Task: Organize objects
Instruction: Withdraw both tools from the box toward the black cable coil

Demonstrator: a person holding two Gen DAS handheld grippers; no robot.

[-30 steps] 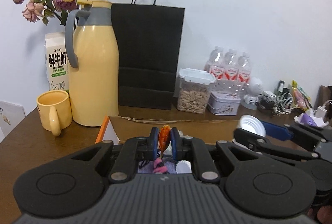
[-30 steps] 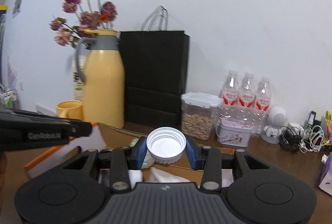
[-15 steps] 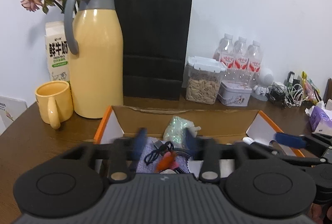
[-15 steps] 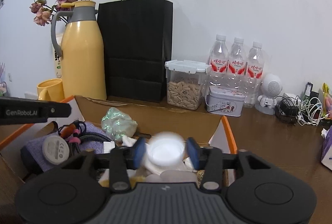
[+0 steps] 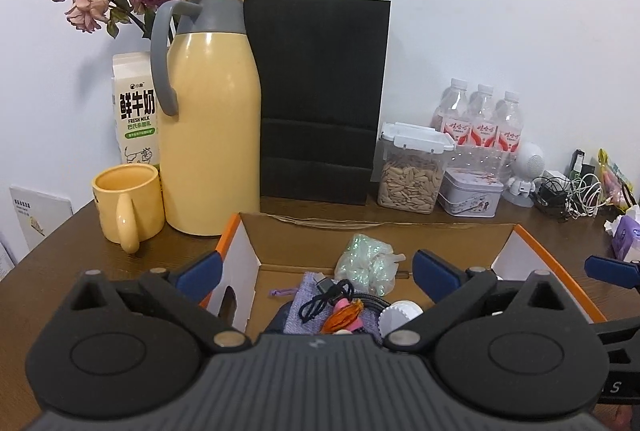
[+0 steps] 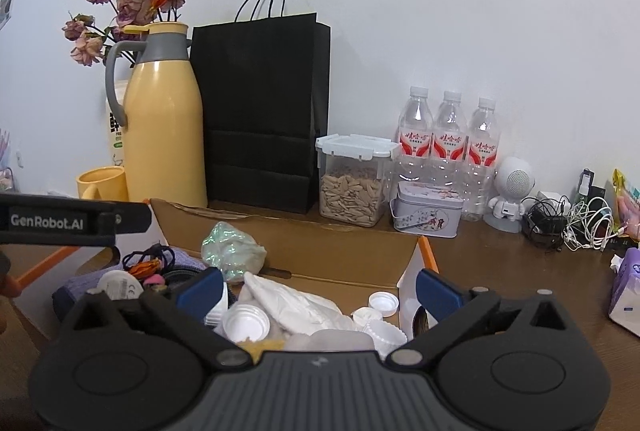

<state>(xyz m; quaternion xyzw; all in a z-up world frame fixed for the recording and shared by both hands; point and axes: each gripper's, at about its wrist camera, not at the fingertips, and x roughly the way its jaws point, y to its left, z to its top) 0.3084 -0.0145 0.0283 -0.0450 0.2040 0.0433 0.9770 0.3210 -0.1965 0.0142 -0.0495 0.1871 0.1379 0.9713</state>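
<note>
An open cardboard box (image 5: 360, 235) with orange edges lies under both grippers. My left gripper (image 5: 316, 271) hangs over its left half, jaws opening wide with nothing between the pads. Below it a small orange trinket (image 5: 344, 317) rests on a purple pouch (image 5: 306, 305) beside a black cable (image 5: 324, 297). My right gripper (image 6: 319, 289) is over the box (image 6: 320, 247), its jaws opening too and gripping nothing. A white bottle cap (image 6: 246, 325) lies loose among white wrappers (image 6: 292, 305) below it. A glittery green bundle (image 6: 232, 251) sits at the back.
Behind the box stand a yellow thermos (image 5: 208, 135), yellow mug (image 5: 128, 203), milk carton (image 5: 136, 115), black paper bag (image 5: 320, 95), seed jar (image 5: 412, 171), tin (image 5: 470, 197) and water bottles (image 5: 484, 123). Tangled cables (image 6: 576, 223) and a tissue pack (image 6: 628, 291) lie right.
Both grippers went from shut to wide open. The orange trinket dropped from the left jaws and the white cap from the right jaws, both landing in the box.
</note>
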